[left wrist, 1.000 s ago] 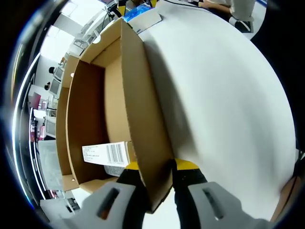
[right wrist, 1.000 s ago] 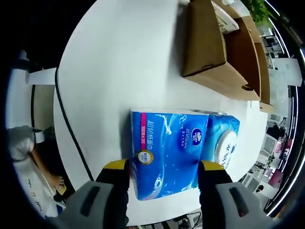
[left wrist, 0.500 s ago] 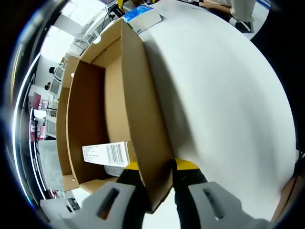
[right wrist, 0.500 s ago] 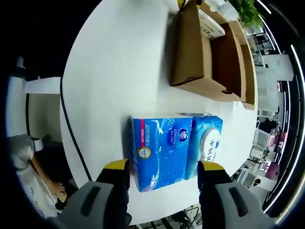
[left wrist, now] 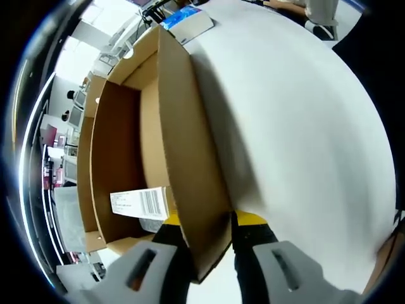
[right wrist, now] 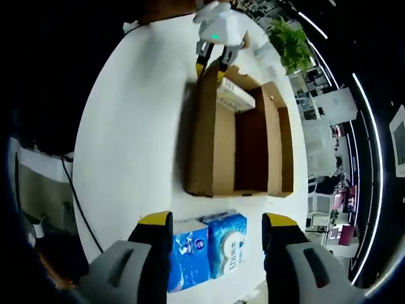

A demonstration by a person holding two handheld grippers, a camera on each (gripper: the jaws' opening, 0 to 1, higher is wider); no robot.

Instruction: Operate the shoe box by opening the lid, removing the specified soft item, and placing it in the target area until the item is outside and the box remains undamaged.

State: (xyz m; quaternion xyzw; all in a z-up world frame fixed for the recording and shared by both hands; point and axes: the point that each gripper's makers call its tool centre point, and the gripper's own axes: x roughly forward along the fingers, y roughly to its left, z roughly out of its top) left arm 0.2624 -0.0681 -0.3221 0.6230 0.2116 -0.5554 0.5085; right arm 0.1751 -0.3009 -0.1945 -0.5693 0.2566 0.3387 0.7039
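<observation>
Left gripper view: the left gripper (left wrist: pixel 201 221) is pinching the near wall of the shoe box (left wrist: pixel 183 158), its fingers (left wrist: pixel 248 219) pressed against the cardboard on both sides.
Box contents: a labelled white item (left wrist: pixel 139 204) is lying inside, near the gripped wall.
Right gripper view: the right gripper (right wrist: pixel 215 221) is hanging above the blue tissue packs (right wrist: pixel 209 250), fingers spread and holding nothing.
Item position: the 2 packs are lying on the white worktop (right wrist: pixel 139 126), just beside the open box and outside it.
Advice: the left grip should probably be loosened gently, so the thin wall is not creasing or tearing.
Surface: the round worktop is looking plain and smooth.
Room: a green plant (right wrist: pixel 291 44) and bright office lighting are showing beyond the worktop.
</observation>
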